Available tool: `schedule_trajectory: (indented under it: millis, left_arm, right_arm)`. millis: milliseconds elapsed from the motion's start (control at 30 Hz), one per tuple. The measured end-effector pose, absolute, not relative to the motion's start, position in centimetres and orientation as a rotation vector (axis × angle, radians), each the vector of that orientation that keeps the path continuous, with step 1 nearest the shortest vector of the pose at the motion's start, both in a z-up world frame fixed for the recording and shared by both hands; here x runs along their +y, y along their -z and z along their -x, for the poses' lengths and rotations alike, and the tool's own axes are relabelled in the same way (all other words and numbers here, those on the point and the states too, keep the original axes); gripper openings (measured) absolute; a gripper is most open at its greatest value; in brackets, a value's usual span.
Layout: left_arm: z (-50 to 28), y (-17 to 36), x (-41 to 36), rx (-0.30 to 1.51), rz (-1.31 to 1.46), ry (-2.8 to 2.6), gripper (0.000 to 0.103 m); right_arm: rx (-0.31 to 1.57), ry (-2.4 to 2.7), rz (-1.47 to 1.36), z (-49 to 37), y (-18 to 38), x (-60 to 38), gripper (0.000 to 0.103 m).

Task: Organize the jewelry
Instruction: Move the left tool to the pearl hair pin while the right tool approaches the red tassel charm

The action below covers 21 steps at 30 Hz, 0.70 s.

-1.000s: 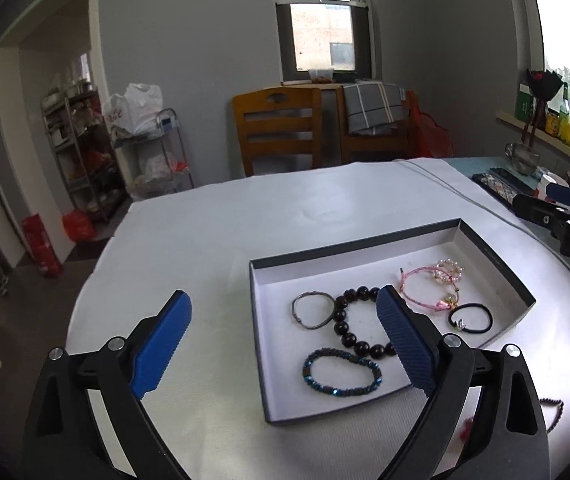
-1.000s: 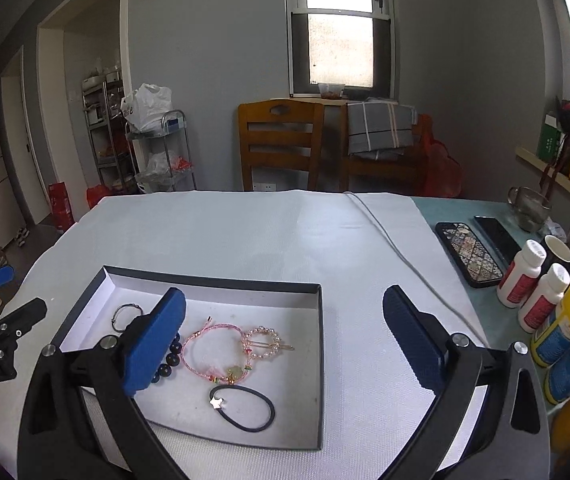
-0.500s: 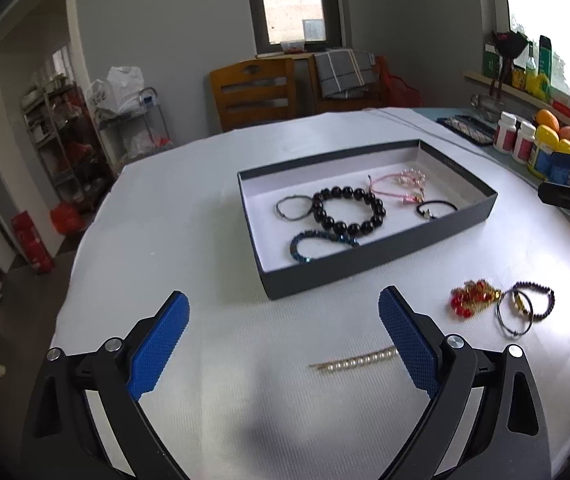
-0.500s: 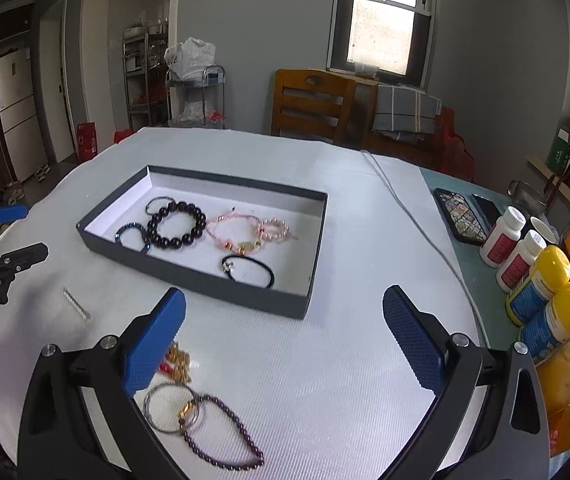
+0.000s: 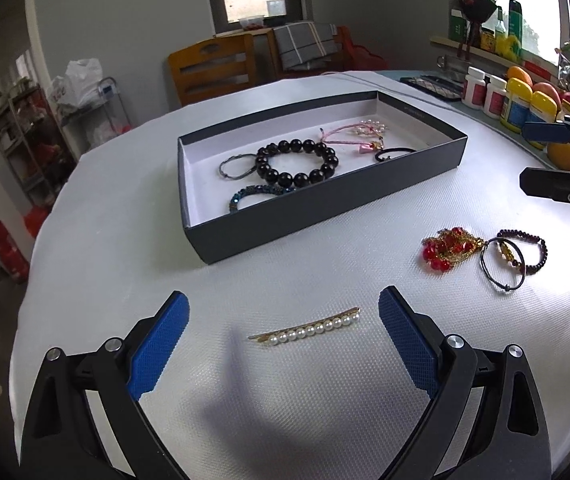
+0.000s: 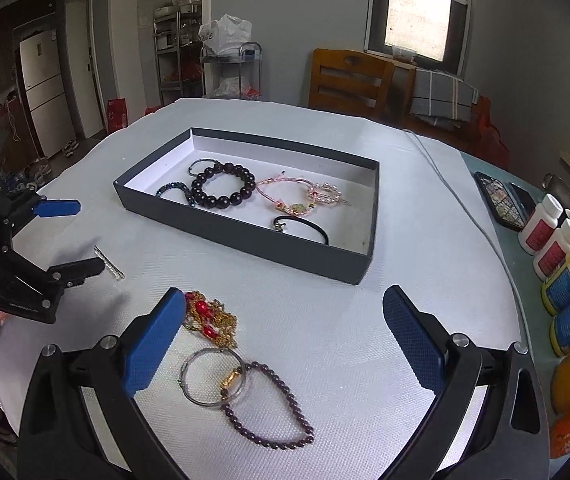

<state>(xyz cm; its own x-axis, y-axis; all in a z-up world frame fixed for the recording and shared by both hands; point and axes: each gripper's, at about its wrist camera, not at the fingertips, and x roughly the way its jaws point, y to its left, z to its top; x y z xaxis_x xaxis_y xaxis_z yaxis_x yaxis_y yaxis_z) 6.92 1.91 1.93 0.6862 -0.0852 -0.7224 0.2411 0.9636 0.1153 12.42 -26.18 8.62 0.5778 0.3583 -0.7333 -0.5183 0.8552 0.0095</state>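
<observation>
L wrist: left tool [image 5: 283, 326] spread wide, holding nothing, low over the surface [image 5: 125, 240] w/ the pearl hair clip [image 5: 305, 327] lying flat between its pads, touching neither. Box [image 5: 325, 208] sits toward the far edge, already holding the black bead bracelet [image 5: 297, 162], a blue one, a thin grey ring, pink cord piece and a black hair tie. Near the right edge: red-gold cluster [image 5: 447, 250] touching a dark cord bracelet and a purple bead strand. R wrist: right tool [image 6: 283, 328] also released, empty, above the loose pile: purple bead strand [image 6: 269, 408], metal ring bracelet [image 6: 213, 378] interlinked w/ it at a gold clasp, red-gold cluster [image 6: 209, 318] just by the left pad. Handling, my read: clip is light, stiff, thin, flat on cloth, so pinch across the narrow width at mid-length, pads nearly down on the surface; pearls prob slippery, metal spine is the better bite. Bead strand is limp and will sag/swing, and being hooked to the ring it likely drags that along, so grab at the clasp. Cluster is tangly chain, may snag.
</observation>
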Motion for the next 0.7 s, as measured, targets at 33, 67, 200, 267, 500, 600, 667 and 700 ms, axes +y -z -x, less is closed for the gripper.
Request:
schedule_trajectory:
  millis: [33,67,200,267,500,600,667,700]
  left_arm:
    - [-7.0,-1.6,1.8,0.801,-0.205,0.191,0.097]
    - [-7.0,-1.4,1.7,0.809,-0.205,0.199,0.097]
    - [-6.9,-0.5,1.3,0.835,-0.242,0.209,0.097]
    - [-6.8,-0.4,1.4,0.839,-0.239,0.212,0.097]
    - [-7.2,-0.4,2.3,0.855,-0.192,0.208,0.097]
    - [-7.1,-0.4,2.2,0.856,-0.195,0.216,0.096]
    - [-7.1,-0.3,2.1,0.86,-0.199,0.226,0.095]
    - [-7.1,-0.3,2.0,0.862,-0.199,0.232,0.095]
  right_arm:
    - [0.816,-0.532,0.208,-12.5,-8.1,-25.8,0.097]
    - [0.828,-0.541,0.205,-12.6,-7.7,-25.5,0.097]
    - [0.874,-0.592,0.242,-12.3,-5.9,-24.1,0.097]
    - [0.879,-0.625,0.285,-11.8,-5.3,-23.2,0.094]
    - [0.931,-0.678,0.34,-11.6,-4.0,-21.1,0.055]
    - [0.946,-0.676,0.352,-11.8,-3.5,-20.6,0.035]
    - [0.946,-0.682,0.343,-11.8,-3.3,-20.6,0.028]
    - [0.943,-0.684,0.336,-11.8,-3.4,-20.7,0.026]
